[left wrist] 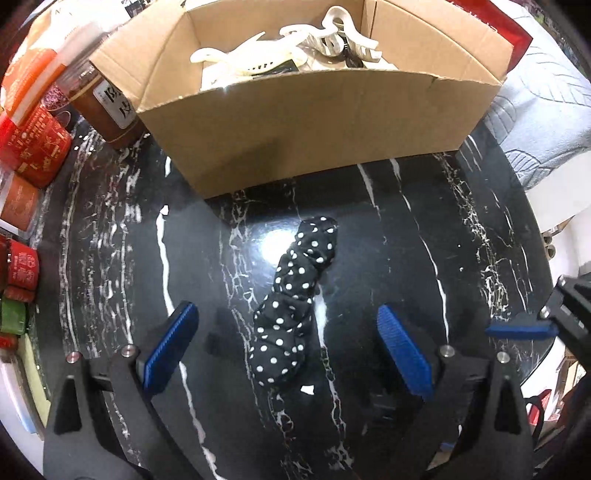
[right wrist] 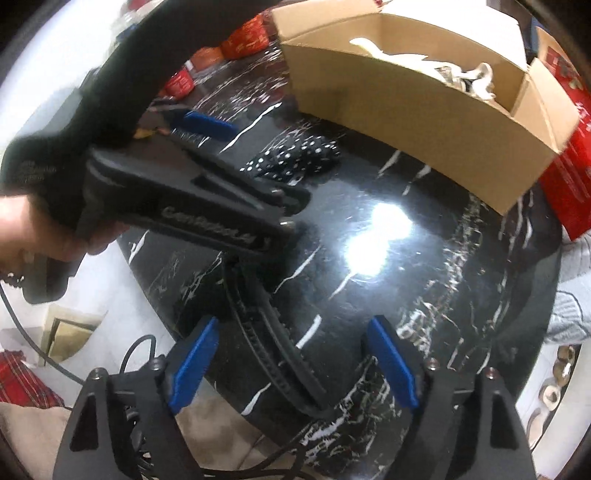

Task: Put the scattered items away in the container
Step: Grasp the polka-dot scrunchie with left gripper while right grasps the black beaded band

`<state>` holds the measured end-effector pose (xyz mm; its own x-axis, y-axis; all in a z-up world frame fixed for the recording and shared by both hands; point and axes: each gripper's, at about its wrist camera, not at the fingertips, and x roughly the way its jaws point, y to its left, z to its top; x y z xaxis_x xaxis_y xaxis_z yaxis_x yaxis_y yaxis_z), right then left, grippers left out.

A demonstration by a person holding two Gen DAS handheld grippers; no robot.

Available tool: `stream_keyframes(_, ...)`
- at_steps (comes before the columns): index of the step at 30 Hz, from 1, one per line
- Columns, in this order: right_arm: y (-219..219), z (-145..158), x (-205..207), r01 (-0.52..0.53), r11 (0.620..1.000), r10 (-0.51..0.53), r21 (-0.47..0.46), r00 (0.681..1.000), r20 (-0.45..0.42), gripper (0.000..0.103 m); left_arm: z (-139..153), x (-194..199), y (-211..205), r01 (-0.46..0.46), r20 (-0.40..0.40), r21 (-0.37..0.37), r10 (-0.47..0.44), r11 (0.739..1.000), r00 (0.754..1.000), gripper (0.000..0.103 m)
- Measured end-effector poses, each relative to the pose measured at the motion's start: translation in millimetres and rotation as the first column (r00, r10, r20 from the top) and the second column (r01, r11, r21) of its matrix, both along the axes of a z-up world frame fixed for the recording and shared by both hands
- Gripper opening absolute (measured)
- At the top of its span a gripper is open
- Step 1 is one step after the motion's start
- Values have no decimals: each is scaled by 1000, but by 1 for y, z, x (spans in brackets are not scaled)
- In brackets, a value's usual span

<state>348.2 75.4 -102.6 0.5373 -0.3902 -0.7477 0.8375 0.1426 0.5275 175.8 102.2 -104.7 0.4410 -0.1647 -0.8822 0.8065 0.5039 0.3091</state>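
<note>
A black scrunchie with white polka dots (left wrist: 293,302) lies on the black marble table (left wrist: 424,258), in front of an open cardboard box (left wrist: 314,125). My left gripper (left wrist: 291,347) is open, its blue pads either side of the scrunchie's near end, not touching it. The box holds white hair claws (left wrist: 332,33) and other pale items. In the right wrist view my right gripper (right wrist: 295,362) is open and empty over the table's near edge, with a black toothed band (right wrist: 273,354) lying between its fingers. The scrunchie (right wrist: 295,155) and box (right wrist: 424,107) lie beyond, behind the left gripper's body (right wrist: 166,192).
Red tins (left wrist: 33,147) and a brown jar (left wrist: 107,107) crowd the table's left edge. A red package (right wrist: 569,184) stands right of the box. A pale leaf-patterned cloth (left wrist: 535,110) lies off the table's right. The right gripper's blue pad (left wrist: 521,328) shows at the right.
</note>
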Motion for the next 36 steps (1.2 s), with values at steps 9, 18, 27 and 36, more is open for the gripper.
stream_keyframes(9, -6, -15, -7, 42, 998, -42, 51, 999, -10, 21, -1, 12, 4, -55, -29, -49, 54, 997, 998, 64)
stream_keyframes(18, -5, -32, -39, 133, 985, -141, 111, 987, 71, 16, 8, 14, -2, -65, -55, -49, 62, 997, 997, 14)
stream_keyframes(27, -5, -32, -46, 174, 976, -184, 134, 980, 69, 16, 16, 4, 4, -103, -34, -21, 102, 994, 994, 14)
stream_keyframes(36, 2, -21, -59, 197, 974, -205, 112, 976, 73, 16, 34, -17, 23, -113, -7, -20, 113, 993, 994, 14)
